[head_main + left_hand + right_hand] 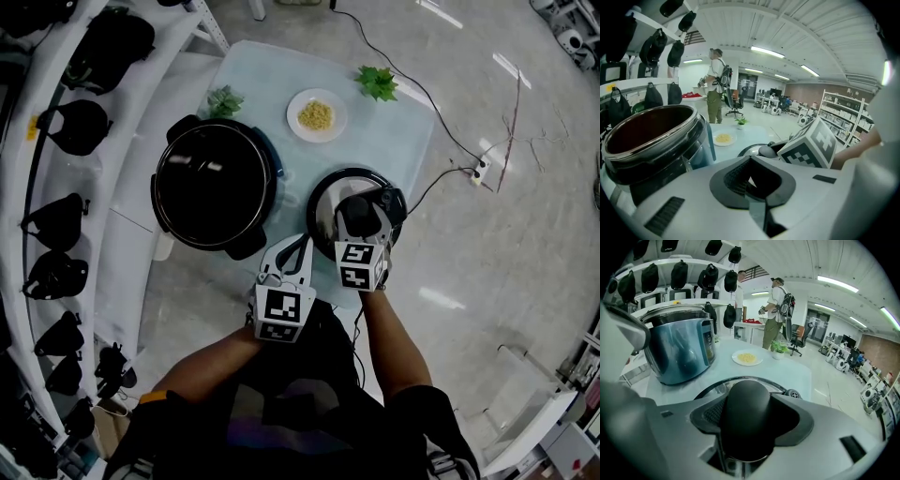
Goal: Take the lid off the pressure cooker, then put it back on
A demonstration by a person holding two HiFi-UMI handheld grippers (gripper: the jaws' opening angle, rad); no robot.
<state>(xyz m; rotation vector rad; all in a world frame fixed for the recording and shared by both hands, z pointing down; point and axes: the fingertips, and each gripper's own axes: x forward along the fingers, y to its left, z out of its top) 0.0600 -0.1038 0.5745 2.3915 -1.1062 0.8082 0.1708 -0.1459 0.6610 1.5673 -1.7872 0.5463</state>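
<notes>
the pressure cooker [216,183] is standing open toward the left of the pale table [403,131], its dark inside showing. the lid [323,208] is lying flat on the table just to the right of it, with a narrow strip of bare table showing between the two. the right tool [362,217] is sitting over the middle of the lid, and its jaws are clasping the black knob [746,406], one on each side, with the knob filling the hollow between them. the left tool [298,246] is hovering by the near edge of the table, between the cooker and the lid. its jaws are meeting at the tips, leaving only the small hollow between the pads, and nothing is sitting in that hollow. farther back on the table a white plate [317,115] is carrying something yellow, and two small green plants [225,99] [378,82] are flanking it. black bags [80,127] are hanging along white shelves at the left.
</notes>
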